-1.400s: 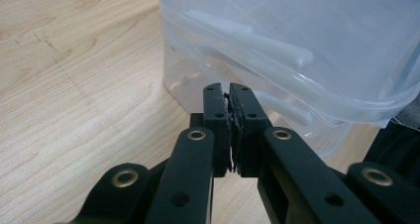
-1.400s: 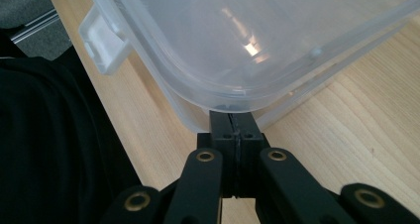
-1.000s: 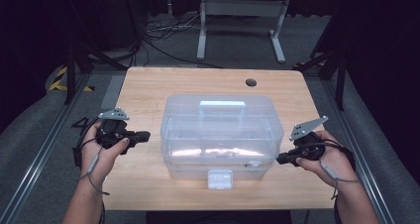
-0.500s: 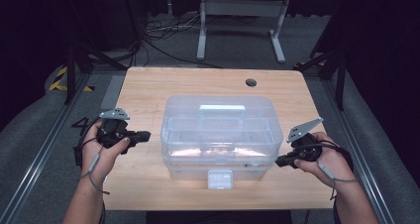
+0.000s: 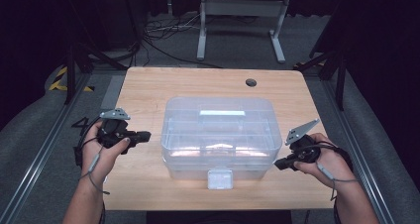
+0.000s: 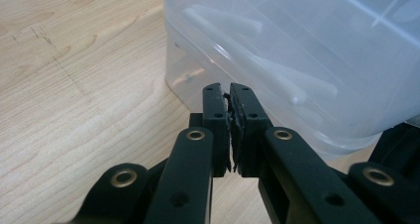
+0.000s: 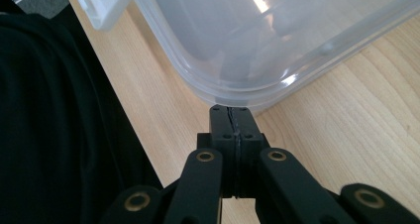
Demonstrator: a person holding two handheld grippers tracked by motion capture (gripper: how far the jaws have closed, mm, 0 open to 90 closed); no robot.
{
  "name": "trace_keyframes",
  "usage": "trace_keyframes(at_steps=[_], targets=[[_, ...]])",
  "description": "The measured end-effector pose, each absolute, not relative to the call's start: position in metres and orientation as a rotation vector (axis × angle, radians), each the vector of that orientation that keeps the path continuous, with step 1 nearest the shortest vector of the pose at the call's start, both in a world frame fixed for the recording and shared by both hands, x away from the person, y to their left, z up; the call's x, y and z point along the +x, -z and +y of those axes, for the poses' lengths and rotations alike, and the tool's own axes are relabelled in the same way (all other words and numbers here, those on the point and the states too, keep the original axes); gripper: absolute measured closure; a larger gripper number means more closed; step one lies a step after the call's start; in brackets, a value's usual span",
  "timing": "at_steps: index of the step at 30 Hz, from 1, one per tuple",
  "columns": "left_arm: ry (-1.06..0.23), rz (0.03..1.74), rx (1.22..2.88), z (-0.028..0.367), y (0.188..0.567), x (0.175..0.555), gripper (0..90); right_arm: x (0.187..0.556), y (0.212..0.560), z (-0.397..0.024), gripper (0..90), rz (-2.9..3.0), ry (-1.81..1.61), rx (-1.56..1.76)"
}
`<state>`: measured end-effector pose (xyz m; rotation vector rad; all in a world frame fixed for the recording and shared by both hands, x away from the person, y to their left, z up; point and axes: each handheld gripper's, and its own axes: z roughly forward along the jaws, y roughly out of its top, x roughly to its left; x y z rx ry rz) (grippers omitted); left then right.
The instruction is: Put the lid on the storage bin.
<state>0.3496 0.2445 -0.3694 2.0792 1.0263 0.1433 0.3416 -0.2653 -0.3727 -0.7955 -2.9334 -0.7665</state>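
A clear plastic storage box (image 5: 220,135) with a lid, a handle on top and a white front latch (image 5: 220,178) stands in the middle of the wooden table (image 5: 148,90). My left gripper (image 5: 144,135) is held just left of the box, shut with nothing in it, its tips close to the box's left wall (image 6: 257,70). My right gripper (image 5: 278,164) is at the box's front right corner (image 7: 237,92), also shut and empty, its tips almost at the lid's rim. Both jaw pairs (image 6: 231,92) (image 7: 232,110) are pressed together.
A small dark hole (image 5: 251,82) sits in the table's far right part. Beyond the table are cables on the floor and a white metal stand (image 5: 237,16). Metal rails run along both sides of the table. A dark garment (image 7: 54,125) lies below the table's front edge.
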Motion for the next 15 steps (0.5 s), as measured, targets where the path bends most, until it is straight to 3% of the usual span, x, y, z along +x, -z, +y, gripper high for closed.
trace_keyframes(at_steps=[15], targets=[[-0.153, 1.037, 2.072, 0.2468, 0.3701, 0.3491, 84.2, 0.3422, 0.3686, -0.2735, 89.6, -2.908, 0.829, -0.818]])
